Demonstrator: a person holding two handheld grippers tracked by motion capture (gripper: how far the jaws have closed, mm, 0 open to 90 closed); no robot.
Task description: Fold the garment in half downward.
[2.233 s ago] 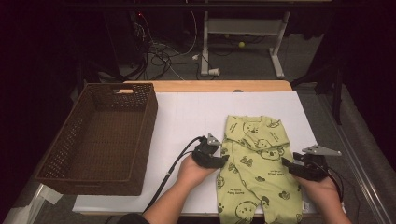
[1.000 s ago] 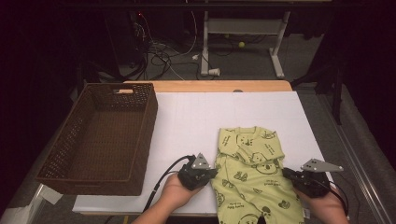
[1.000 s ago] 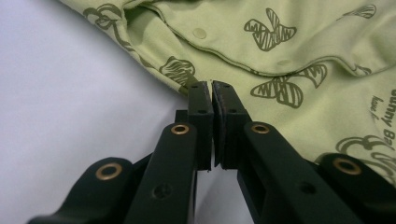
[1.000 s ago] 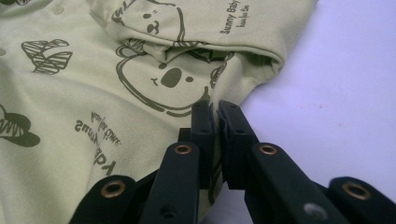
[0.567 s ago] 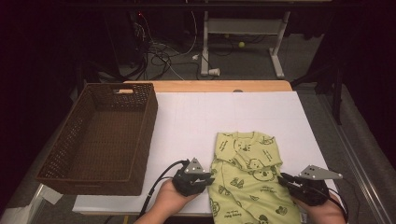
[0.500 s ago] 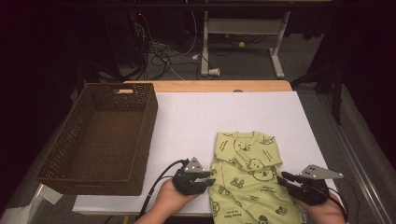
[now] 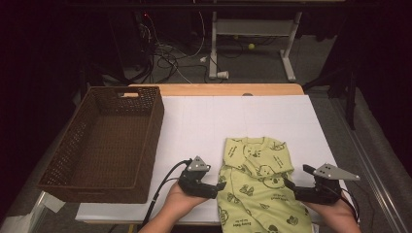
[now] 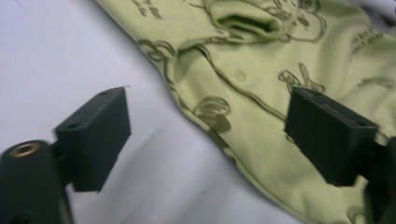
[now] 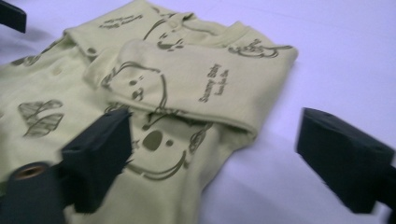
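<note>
A light green baby garment [image 7: 257,189] with koala prints lies flat on the white table, one sleeve folded across its chest [image 9: 187,88]. My left gripper [image 7: 217,188] is at the garment's left edge. Its jaws have just been opening and stand wide in the left gripper view [image 8: 210,130], with the cloth's hem [image 8: 280,93] lying loose on the table between them. My right gripper [image 7: 297,178] is at the garment's right edge. Its jaws have also just been opening [image 9: 219,154] and straddle the side of the cloth without pressing it.
A dark wicker basket [image 7: 150,141] stands empty on the table's left side. The white table cover [image 7: 218,116] stretches bare behind the garment to a wooden back edge [image 7: 214,90]. Cables and a desk frame [image 7: 252,29] lie on the floor beyond.
Both hands and the garment have slid toward the table's near edge. The garment now lies still and flat with the grippers at its sides.
</note>
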